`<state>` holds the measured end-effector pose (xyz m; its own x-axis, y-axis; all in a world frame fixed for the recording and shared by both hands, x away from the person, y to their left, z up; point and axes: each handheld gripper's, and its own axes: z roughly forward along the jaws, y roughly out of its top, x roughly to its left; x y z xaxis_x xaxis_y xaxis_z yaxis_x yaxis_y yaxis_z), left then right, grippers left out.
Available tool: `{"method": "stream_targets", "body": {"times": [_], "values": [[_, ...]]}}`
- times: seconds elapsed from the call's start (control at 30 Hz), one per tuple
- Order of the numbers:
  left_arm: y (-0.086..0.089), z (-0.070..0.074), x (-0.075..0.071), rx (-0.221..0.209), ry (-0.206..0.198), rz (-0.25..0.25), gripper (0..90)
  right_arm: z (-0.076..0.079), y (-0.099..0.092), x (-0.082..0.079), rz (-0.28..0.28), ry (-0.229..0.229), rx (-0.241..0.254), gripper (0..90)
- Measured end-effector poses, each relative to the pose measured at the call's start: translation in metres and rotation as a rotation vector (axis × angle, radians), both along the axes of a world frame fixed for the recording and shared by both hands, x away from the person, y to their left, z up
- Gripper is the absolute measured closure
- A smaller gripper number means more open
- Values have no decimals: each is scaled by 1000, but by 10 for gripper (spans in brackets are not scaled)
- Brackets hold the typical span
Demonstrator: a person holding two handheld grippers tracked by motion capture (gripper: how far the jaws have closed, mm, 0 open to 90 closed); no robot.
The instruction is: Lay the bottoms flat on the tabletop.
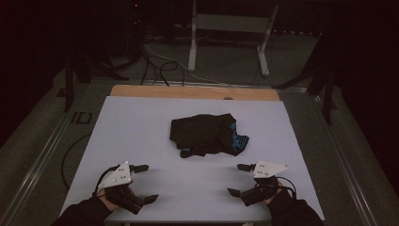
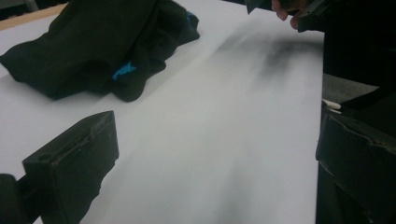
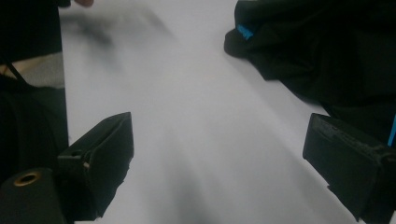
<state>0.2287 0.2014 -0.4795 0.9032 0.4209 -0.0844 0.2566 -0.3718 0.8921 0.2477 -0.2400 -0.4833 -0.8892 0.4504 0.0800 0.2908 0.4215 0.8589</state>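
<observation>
A crumpled black garment (image 1: 208, 134) with light-blue markings lies in a heap at the middle of the white table top (image 1: 141, 136). My left gripper (image 1: 147, 183) rests near the front left edge, open, nothing between its jaws. At the front right my right gripper (image 1: 239, 179) is open and empty too. Both point inward toward each other, short of the cloth. The left gripper view has the garment (image 2: 93, 46) at upper left, beyond the gripper (image 2: 215, 154). In the right gripper view the garment (image 3: 327, 51) lies at upper right past the gripper (image 3: 219, 158).
A wooden strip (image 1: 193, 92) borders the table's far edge. Behind it stand a white metal frame (image 1: 230, 35) and loose cables (image 1: 160, 66) on the floor. Dark stands flank both sides. Bare white surface runs between the grippers and around the cloth.
</observation>
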Motion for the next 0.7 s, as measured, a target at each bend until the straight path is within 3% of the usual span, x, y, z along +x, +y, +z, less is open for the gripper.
{"method": "stream_targets", "body": {"times": [0.17, 0.33, 0.5, 0.7], "values": [[-3, 9, -1, -17, -8, -8, 0, 11, 4, -2, 8, -16, -21, 87], [-3, 20, 3, -31, -20, 6, 0, 29, 6, -2, 21, -49, 7, 87], [-4, 33, 9, -45, -34, 28, 0, 42, 6, 5, -14, -64, 49, 87], [-9, 42, 17, -44, -42, 32, 0, 44, 5, 15, -69, -75, 44, 87]]}}
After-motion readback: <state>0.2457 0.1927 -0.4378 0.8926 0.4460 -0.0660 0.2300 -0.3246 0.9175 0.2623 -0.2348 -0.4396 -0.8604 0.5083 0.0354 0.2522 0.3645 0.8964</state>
